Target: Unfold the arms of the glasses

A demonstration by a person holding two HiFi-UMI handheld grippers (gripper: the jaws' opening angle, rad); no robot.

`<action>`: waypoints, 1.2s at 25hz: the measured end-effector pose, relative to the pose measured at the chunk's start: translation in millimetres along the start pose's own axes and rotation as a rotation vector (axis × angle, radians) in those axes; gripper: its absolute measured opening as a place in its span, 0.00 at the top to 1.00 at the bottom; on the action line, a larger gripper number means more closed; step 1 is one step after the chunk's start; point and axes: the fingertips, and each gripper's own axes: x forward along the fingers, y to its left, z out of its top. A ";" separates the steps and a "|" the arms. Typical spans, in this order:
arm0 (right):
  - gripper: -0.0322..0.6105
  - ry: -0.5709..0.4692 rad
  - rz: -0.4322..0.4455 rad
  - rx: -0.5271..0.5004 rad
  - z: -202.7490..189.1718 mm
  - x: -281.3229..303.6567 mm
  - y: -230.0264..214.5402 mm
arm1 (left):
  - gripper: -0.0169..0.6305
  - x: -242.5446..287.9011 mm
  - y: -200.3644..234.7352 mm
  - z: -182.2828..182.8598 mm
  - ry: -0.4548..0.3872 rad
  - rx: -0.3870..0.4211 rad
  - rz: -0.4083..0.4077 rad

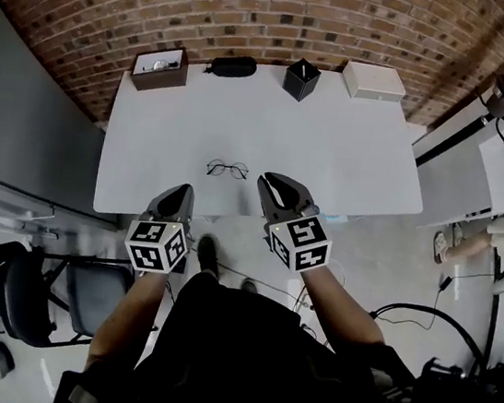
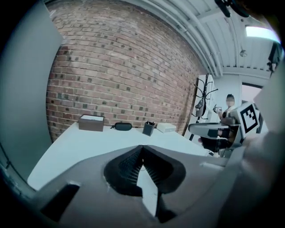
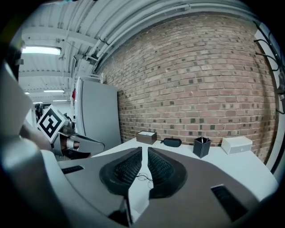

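Two grippers hang over the desk's near edge, both empty. The left gripper [image 1: 183, 192] has its jaws pressed together with nothing between them. The right gripper [image 1: 274, 183] has its jaws together too, but for a thin slit, and nothing sits in it.

The glasses [image 1: 227, 169] lie flat on the white desk [image 1: 352, 154], between the two grippers and a little ahead of them. They are nearer the right gripper's tip than the left's, and neither touches them. In the right gripper view the glasses [image 3: 145, 178] show on the desk just beyond the jaws, low in the gap.

Four things stand well ahead of both grippers, in a row along the desk's far edge under the brick wall [image 1: 260, 11]. From the left gripper's side across to the right's they are a brown box [image 1: 159, 67], a black case [image 1: 232, 66], a pen pot [image 1: 301, 79] and a white box [image 1: 374, 81].
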 end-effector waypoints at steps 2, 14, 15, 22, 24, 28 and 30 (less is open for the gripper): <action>0.93 0.042 0.001 0.002 -12.4 23.4 -3.3 | 0.96 20.8 16.0 -7.1 0.037 0.001 -0.009; 0.93 0.268 -0.035 0.059 -88.2 108.3 -18.8 | 0.96 108.5 58.2 -63.9 0.233 -0.018 -0.105; 0.93 0.282 -0.040 0.070 -94.5 112.3 -20.3 | 0.94 113.4 59.1 -70.7 0.248 -0.027 -0.117; 0.92 0.397 -0.047 0.101 -143.6 138.9 -30.6 | 0.81 147.2 63.9 -110.4 0.358 -0.033 -0.174; 0.89 0.424 -0.041 0.102 -157.4 145.8 -31.5 | 0.80 155.5 65.9 -122.3 0.395 -0.025 -0.174; 0.86 0.485 -0.037 0.095 -182.9 156.4 -32.0 | 0.81 168.3 70.6 -137.0 0.420 -0.033 -0.170; 0.86 0.512 -0.046 0.088 -194.5 158.6 -34.2 | 0.82 172.2 72.5 -141.3 0.411 -0.029 -0.167</action>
